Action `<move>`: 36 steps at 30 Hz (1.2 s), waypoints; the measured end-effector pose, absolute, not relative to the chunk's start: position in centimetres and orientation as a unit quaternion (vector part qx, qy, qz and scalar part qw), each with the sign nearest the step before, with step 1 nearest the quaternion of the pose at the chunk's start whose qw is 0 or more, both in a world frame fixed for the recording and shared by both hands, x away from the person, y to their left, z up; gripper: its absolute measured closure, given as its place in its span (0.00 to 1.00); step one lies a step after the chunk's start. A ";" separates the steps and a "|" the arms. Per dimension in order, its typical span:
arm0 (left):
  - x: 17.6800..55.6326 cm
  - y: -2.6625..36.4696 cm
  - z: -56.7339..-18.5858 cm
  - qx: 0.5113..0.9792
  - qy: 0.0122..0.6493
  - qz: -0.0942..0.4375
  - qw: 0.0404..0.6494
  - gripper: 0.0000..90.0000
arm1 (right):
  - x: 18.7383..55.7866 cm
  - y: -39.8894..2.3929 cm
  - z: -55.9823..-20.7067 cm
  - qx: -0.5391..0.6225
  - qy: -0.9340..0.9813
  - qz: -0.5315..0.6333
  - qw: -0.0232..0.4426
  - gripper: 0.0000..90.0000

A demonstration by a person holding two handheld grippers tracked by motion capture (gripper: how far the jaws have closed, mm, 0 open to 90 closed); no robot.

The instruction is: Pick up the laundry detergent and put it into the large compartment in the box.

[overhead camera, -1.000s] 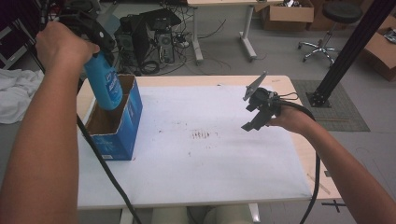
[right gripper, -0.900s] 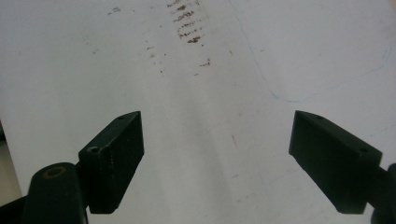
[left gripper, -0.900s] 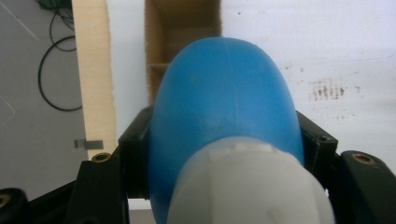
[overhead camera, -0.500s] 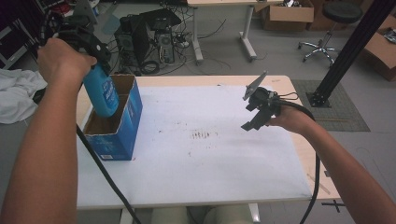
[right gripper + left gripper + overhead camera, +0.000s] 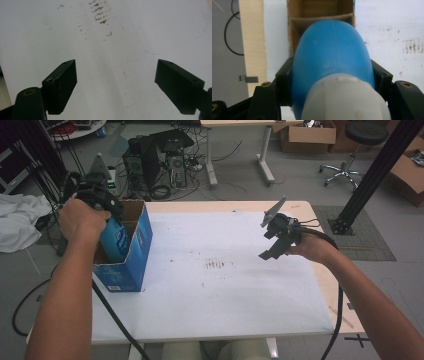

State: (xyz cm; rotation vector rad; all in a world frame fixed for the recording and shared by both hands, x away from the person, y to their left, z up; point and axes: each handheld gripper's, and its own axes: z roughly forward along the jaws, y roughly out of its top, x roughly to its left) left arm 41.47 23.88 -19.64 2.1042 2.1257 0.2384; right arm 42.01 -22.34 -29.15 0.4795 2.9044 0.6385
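Gripping a blue bottle (image 5: 115, 241) just below its white cap (image 5: 344, 100), the left hand-held gripper (image 5: 111, 215) is clamped on the shoulder, one black jaw on either side, as the left gripper view shows. From the high view the bottle sits at about nine o'clock on the white worktop (image 5: 225, 290), its lower part already inside the open blue cardboard box (image 5: 131, 255) near the left edge. The bottle looks like smooth moulded plastic with a seam down the middle: stiff enough to take a firm pinch, yet probably slick, so a hold on the rounded belly could slide. I judge the narrowing shoulder under the cap the safest place to take it, since the cap's rim would stop it slipping downward. How full it is cannot be told, so its weight is uncertain; if liquid is inside, it may swing when tilted. The cardboard walls are thin and would give if knocked. The right hand-held gripper (image 5: 274, 240), at about three o'clock above bare worktop, has its jaws wide apart with nothing between them.
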 end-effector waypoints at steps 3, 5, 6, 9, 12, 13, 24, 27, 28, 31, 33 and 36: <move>41.5 24.0 -20.7 0.701 0.706 0.075 0.070 0.42 | 42.0 -22.4 -29.2 0.161 0.962 0.211 0.065 0.20; 41.5 24.1 -21.7 0.702 0.704 0.074 0.072 0.42 | 42.1 -22.5 -29.2 0.162 0.962 0.210 0.065 0.20; 41.6 24.2 -22.4 0.703 0.704 0.070 0.067 0.42 | 42.2 -22.6 -29.2 0.163 0.962 0.211 0.065 0.20; 41.6 24.2 -23.2 0.704 0.704 0.071 0.068 0.42 | 42.2 -22.6 -29.2 0.163 0.962 0.211 0.065 0.20; 41.5 24.4 -24.6 0.705 0.702 0.073 0.071 0.42 | 42.2 -22.5 -29.3 0.163 0.962 0.210 0.064 0.20; 41.5 24.4 -24.6 0.705 0.702 0.073 0.071 0.42 | 42.2 -22.5 -29.3 0.163 0.962 0.210 0.064 0.20; 41.4 24.5 -27.5 0.710 0.698 0.061 0.063 0.42 | 42.4 -22.3 -29.5 0.164 0.963 0.207 0.061 0.20; 41.5 24.6 -28.0 0.711 0.698 0.058 0.060 0.42 | 42.4 -22.2 -29.5 0.163 0.963 0.206 0.061 0.20; 41.5 24.6 -28.2 0.711 0.699 0.059 0.060 0.42 | 42.4 -22.2 -29.6 0.163 0.963 0.206 0.060 0.20; 41.5 24.7 -28.5 0.711 0.698 0.058 0.061 0.42 | 42.5 -22.3 -29.6 0.164 0.963 0.205 0.060 0.20; 41.5 24.7 -28.5 0.711 0.699 0.056 0.060 0.42 | 42.6 -22.3 -29.7 0.164 0.963 0.205 0.060 0.20; 41.6 24.8 -28.5 0.710 0.700 0.052 0.061 0.42 | 42.6 -22.2 -29.6 0.164 0.963 0.205 0.060 0.20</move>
